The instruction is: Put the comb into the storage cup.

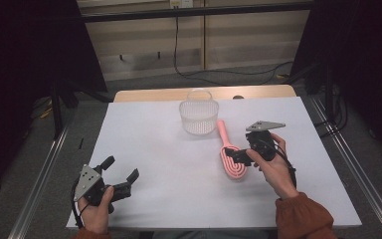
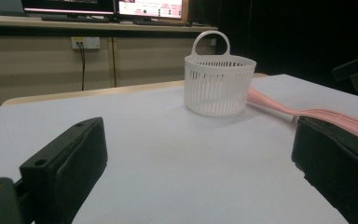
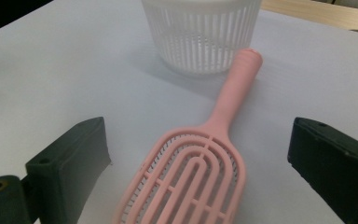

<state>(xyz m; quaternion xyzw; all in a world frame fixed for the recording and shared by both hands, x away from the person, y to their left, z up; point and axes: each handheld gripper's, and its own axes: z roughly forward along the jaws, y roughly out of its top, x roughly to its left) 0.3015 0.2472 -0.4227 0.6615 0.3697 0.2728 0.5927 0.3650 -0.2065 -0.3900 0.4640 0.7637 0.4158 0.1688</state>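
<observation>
A pink hairbrush lies flat on the white table, its handle pointing at a white slatted basket with a hoop handle. My right gripper is open, and its jaws stand on either side of the brush head without touching it. In the right gripper view the hairbrush runs up between the jaws to the basket. My left gripper is open and holds nothing, low over the table's near left. From the left gripper view, the basket stands ahead and the hairbrush lies to its right.
The table's wooden back edge shows behind the white sheet. Dark frame rails run along both sides. A wall with cables and monitors lies beyond. Bare white surface stretches between the left gripper and the basket.
</observation>
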